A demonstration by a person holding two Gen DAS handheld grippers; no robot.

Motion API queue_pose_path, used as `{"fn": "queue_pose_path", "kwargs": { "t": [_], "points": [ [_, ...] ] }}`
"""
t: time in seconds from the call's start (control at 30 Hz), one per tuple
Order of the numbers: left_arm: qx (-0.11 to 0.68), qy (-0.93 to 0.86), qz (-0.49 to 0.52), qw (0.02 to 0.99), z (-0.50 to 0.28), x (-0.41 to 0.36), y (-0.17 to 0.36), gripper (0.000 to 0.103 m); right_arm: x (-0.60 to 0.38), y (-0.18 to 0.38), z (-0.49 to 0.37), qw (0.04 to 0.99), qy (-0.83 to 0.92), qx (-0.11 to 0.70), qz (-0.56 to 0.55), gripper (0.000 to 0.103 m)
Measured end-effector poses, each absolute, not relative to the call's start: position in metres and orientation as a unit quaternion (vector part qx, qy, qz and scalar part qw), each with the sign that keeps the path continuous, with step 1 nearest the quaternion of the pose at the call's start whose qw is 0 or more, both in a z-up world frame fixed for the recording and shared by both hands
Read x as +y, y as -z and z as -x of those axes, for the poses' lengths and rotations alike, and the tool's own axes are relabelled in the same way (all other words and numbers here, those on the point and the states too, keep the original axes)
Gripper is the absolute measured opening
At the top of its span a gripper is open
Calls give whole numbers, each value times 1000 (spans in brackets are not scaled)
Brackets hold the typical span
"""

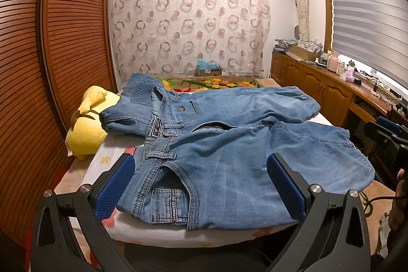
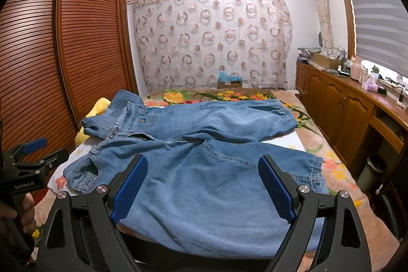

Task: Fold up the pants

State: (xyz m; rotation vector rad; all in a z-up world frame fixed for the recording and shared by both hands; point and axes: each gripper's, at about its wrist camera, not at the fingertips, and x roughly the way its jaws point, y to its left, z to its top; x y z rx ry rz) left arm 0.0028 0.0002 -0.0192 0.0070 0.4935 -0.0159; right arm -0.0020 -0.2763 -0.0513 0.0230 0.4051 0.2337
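Light blue denim pants [image 1: 219,144] lie spread flat on the bed, waistband to the left, both short legs running right. The near leg [image 2: 204,182] reaches the bed's front edge. My left gripper [image 1: 201,165] hovers open over the near waistband and front pocket, blue pads wide apart, nothing between them. My right gripper [image 2: 202,170] hangs open above the near leg, also holding nothing. In the right wrist view the left gripper [image 2: 33,152] shows at the left edge with a hand on its handle. The right gripper [image 1: 390,134] appears at the right edge of the left wrist view.
A yellow plush toy [image 1: 89,119] lies against the pants' waistband at the bed's left side. The bed [image 2: 339,170] has a floral cover. A slatted wooden wardrobe [image 1: 51,55] stands left. Wooden cabinets [image 2: 344,106] with clutter run along the right; a bin [image 2: 369,170] sits below.
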Motion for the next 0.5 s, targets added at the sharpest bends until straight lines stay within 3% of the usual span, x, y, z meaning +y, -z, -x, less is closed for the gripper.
{"fn": "queue_pose_path", "kwargs": {
  "t": [0.5],
  "points": [
    [245,8,-2,969,-3,1,20,103,-277,52,1,973,-116,200,-11,90]
  ]
}}
